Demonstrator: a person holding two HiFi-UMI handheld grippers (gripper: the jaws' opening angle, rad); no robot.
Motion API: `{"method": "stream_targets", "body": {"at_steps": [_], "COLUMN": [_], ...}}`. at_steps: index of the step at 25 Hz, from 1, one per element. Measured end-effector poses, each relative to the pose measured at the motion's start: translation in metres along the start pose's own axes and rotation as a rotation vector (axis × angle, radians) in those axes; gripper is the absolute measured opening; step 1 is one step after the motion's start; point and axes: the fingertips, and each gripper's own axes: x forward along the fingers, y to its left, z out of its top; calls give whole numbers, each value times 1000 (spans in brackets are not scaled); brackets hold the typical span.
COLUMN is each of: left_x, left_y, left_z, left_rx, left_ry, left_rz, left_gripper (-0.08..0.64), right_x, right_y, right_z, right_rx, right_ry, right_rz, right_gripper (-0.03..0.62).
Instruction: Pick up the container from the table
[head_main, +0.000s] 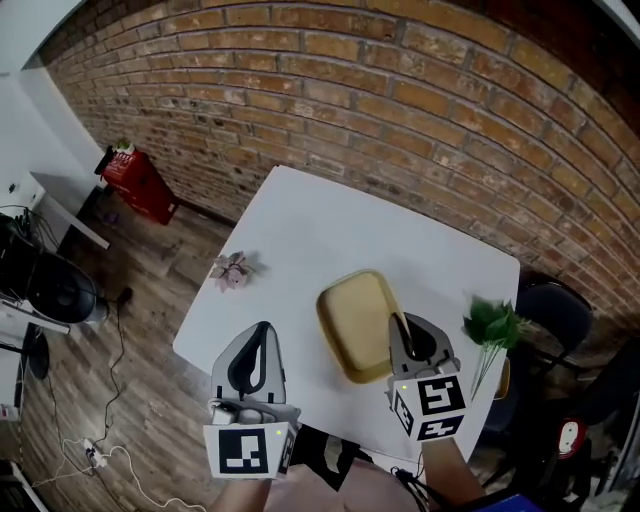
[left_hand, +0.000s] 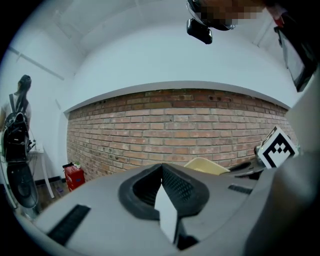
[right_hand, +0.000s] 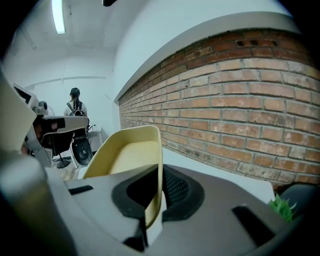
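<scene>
The container (head_main: 358, 322) is a shallow pale-yellow tray, tilted above the white table (head_main: 330, 225) near its front right. My right gripper (head_main: 400, 322) is shut on the tray's near right rim. In the right gripper view the rim's wall (right_hand: 131, 152) stands pinched between the two jaws of the right gripper (right_hand: 159, 175). My left gripper (head_main: 262, 332) hangs over the table's front edge, left of the tray and apart from it, shut with nothing between its jaws. In the left gripper view the left gripper (left_hand: 162, 169) has its jaws together, and the container (left_hand: 206, 165) shows to the right.
A small pink flower-like piece (head_main: 232, 270) lies on the table's left side. A green plant sprig (head_main: 493, 324) sits at the table's right edge, beside a dark chair (head_main: 556, 310). A red object (head_main: 140, 184) stands on the floor by the brick wall.
</scene>
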Motion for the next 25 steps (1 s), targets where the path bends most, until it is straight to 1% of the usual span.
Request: {"method": "stream_targets", "body": {"at_steps": [7, 15, 22, 25], "left_x": [-3, -12, -19, -22], "left_y": [-7, -16, -22, -25], "left_z": [29, 70, 102, 113], "left_rx": [27, 50, 44, 60], "left_ry": [-66, -148, -225, -249], "left_rz": [6, 7, 19, 15], "left_gripper": [9, 9, 9, 9], "right_x": [-19, -53, -81, -95], "right_y": [-12, -21, -34, -38], "right_z": [31, 75, 107, 121], "right_rx": [-14, -41, -71, -86], "right_ry": [-87, -193, -274, -311], "right_rz": [-25, -54, -86, -99], "right_gripper": [5, 5, 5, 5]}}
